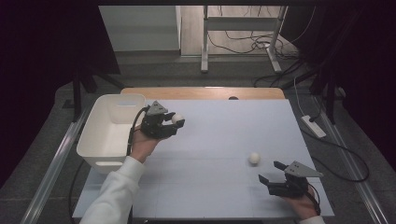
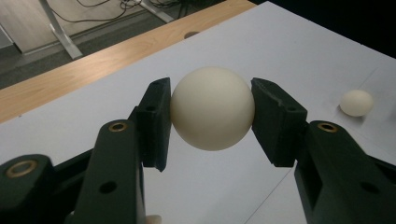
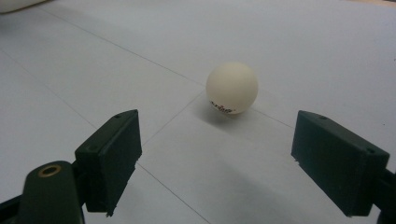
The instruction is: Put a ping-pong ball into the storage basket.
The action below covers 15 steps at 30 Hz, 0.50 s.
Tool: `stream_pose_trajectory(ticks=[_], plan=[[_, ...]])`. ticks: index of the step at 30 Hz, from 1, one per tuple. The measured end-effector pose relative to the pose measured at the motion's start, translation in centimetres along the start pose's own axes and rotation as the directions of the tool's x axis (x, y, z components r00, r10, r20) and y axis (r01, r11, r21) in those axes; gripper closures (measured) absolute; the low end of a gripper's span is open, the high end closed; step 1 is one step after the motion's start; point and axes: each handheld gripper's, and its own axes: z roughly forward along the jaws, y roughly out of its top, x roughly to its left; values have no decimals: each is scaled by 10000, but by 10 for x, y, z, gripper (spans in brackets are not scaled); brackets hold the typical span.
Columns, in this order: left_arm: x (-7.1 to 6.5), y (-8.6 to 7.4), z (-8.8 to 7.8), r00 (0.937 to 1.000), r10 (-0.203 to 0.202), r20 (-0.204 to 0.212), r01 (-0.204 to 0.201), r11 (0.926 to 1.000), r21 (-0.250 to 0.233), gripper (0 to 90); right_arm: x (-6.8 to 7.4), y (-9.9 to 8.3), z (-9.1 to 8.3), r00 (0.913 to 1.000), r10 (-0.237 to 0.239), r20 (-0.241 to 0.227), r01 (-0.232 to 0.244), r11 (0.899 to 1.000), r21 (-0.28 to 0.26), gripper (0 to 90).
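Note:
My left gripper (image 1: 176, 120) is shut on a cream ping-pong ball (image 2: 212, 107), pinched between both black pads and held above the white table, just right of the white bin (image 1: 108, 129). In the high view that ball (image 1: 177, 118) sits at the gripper's tip. A second cream ball (image 1: 254, 158) lies on the table at the right; it also appears far off in the left gripper view as a small ball (image 2: 357, 102). My right gripper (image 1: 272, 171) rests near the front right edge, open, with that second ball (image 3: 232, 87) lying a little ahead of its spread jaws.
The white bin stands at the table's left edge and looks hollow inside. A wooden strip (image 1: 203, 93) runs along the table's far edge. Beyond it are desk legs (image 1: 204, 42) and floor cables (image 1: 243, 44). A power strip (image 1: 313, 126) lies on the floor at right.

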Motion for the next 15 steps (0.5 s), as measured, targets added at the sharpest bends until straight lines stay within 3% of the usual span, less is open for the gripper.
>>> stream_pose_trajectory(ticks=[15], plan=[[0, 8, -12, 9998, 27, -175, -32, 9996, -296, 506, 0, 0, -1, 10000, 40, 36, -39, 10000, -75, 160]])
